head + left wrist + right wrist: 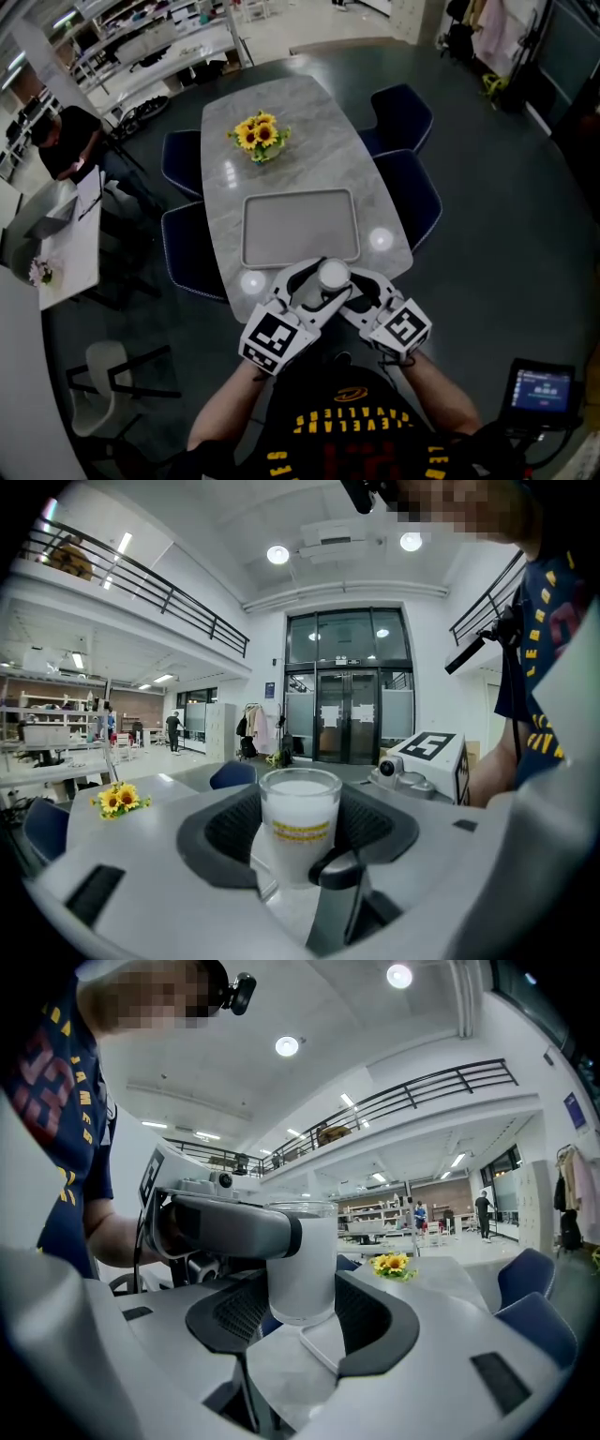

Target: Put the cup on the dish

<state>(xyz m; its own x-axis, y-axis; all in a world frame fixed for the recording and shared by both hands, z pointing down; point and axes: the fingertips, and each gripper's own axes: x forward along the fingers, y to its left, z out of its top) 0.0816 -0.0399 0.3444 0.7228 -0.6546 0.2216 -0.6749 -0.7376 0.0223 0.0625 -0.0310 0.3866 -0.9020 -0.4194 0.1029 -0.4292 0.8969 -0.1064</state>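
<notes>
The cup (333, 275) is upright, a frosted white tumbler w/ a yellow band. It sits right btw the jaws of both tools at once.

The left gripper (300, 836) has its jaws closed in on the cup. A dark ribbed pad hugs each side of it, w/ no gap to be seen. The cup fills the middle of that tool's view, dead ahead and close in. One jaw of the right gripper (302, 1312) crosses low in front of the cup there, its dark tip against the glass.

The right gripper pinches the cup the same way, w/ pads tight to both sides. In its view a grey jaw of the left gripper w/ a black tip comes in from the left. It lies across the cup's upper part, on the camera side. So the two tools meet at an angle, w/ four jaws round one cup.

The cup's base hangs clear of the table (281, 141), w/ daylight under it.

The dish (300, 228), a flat grey rectangular tray, lies ahead of both sets of jaws. It is beyond the cup and lower. From the head view the cup shows just short of the dish's near rim, on the person's side, not on it.

The sunflowers (260, 134) sit farther ahead, past the dish. They are ahead-left for the left gripper and ahead-right for the right.
</notes>
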